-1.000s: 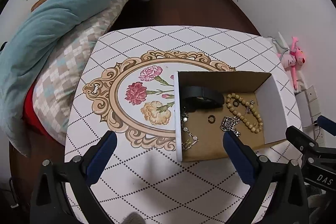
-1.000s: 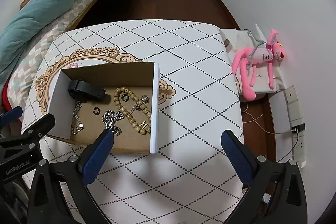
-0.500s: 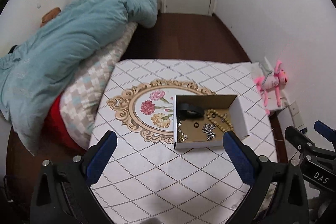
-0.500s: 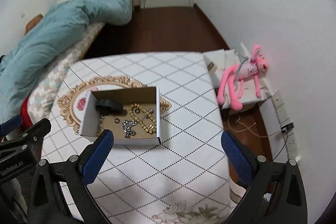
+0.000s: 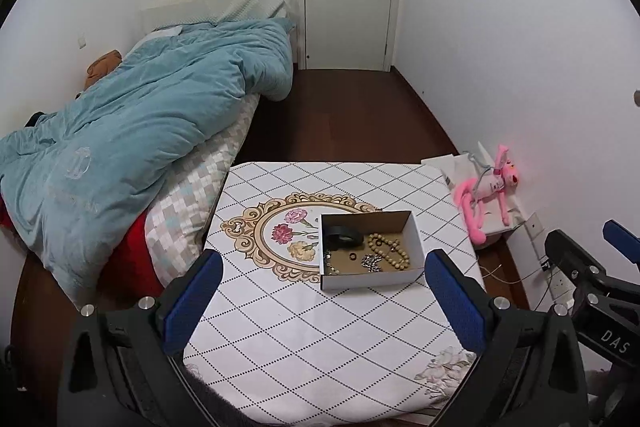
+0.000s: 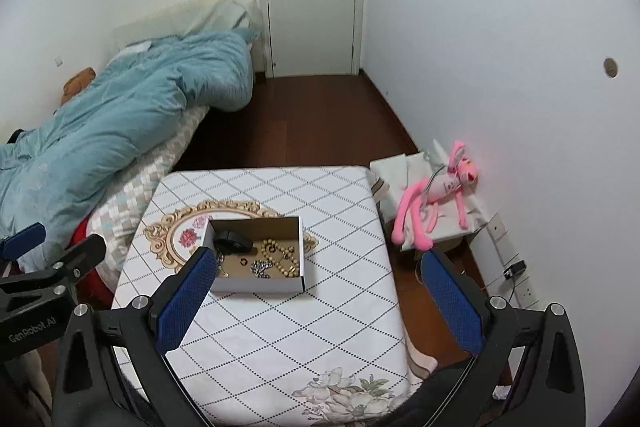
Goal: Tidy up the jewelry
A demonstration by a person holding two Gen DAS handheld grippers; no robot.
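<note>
Left gripper (image 5: 320,291): jaws spread wide, nothing between the blue pads, held high and well back from the table (image 5: 280,327). Right gripper (image 6: 316,291): same, splayed wide and empty, also pulled back above the near table edge.

Cardboard box (image 5: 370,277) sits mid-table, partly over the floral oval print of the tablecloth. All jewelry is inside it: black band (image 5: 343,234) at the far left corner, tan bead strand (image 5: 390,251) to the right, silver chain clump (image 5: 371,262) near the front wall, small dark ring (image 5: 352,255) on the floor, another chain (image 5: 329,261) along the left wall.

Handling, as a judgement: all light. Chains limp, slippery, likely to tangle; pinch a bunched section. Beads hard, roll; take mid-strand. Band stiffer, grip across its rim. Ring tiny, hardest to pick.

Pink plush toy (image 6: 432,195) off the table, right.
</note>
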